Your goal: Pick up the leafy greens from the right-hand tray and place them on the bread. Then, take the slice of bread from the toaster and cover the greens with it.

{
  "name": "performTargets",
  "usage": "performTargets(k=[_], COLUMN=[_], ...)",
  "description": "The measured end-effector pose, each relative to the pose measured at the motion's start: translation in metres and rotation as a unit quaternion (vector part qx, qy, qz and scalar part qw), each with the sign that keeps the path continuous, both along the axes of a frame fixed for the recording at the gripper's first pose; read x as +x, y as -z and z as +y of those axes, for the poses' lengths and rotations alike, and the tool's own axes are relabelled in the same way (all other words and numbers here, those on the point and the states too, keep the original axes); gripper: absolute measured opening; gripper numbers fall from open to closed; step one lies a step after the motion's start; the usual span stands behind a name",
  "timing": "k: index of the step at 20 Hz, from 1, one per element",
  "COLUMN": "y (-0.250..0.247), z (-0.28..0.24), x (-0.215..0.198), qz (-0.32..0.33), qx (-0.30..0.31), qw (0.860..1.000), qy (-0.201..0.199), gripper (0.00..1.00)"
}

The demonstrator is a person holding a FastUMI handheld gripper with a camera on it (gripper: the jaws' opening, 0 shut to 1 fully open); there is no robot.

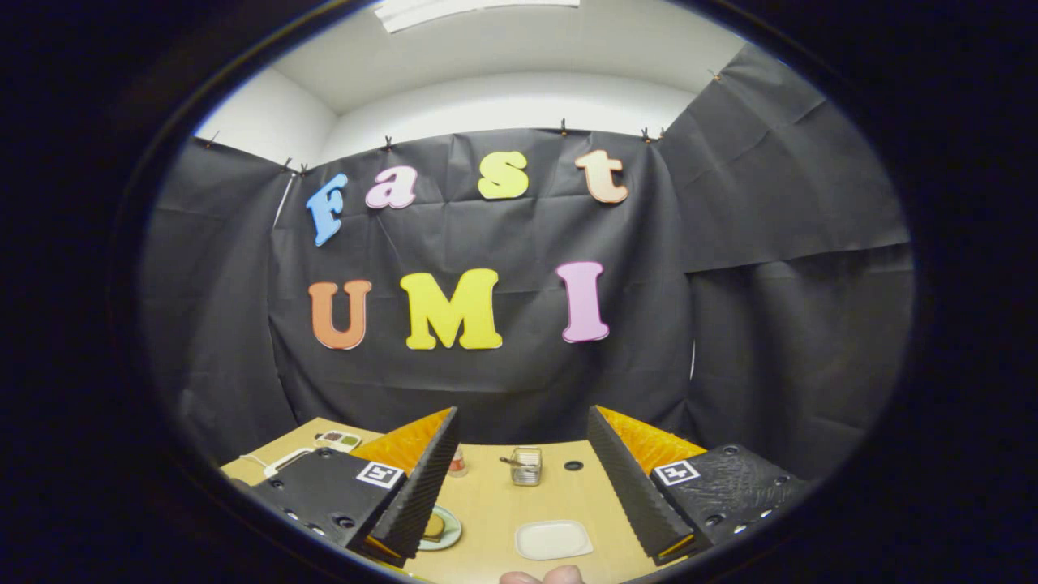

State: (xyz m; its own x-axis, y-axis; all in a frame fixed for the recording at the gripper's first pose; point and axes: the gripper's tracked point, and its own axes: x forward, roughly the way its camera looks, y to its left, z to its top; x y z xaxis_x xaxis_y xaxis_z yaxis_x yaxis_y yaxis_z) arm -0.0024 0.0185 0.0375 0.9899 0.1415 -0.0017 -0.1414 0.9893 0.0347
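Your gripper [523,478] hangs wide apart, holding nothing; tray [553,539] looks bare, bread [434,527] on plate [451,531], no greens visible there.

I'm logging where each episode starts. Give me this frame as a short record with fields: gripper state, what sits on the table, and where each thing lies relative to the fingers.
gripper: gripper open, fingers spread wide, nothing between them, held above the table
table: light wooden tabletop
toaster: small metal toaster, far side, ahead between the fingers
tray: white rectangular tray, near side, between the fingers
plate: round pale plate with bread, beside the left finger
greens: cannot tell
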Motion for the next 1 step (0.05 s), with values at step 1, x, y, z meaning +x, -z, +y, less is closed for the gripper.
performTargets(k=[1], y=[-0.0009], z=[0.0040], x=[0.0001], qz=[-0.001], qx=[-0.002], qw=[1.000], qy=[-0.001], gripper=[0.96])
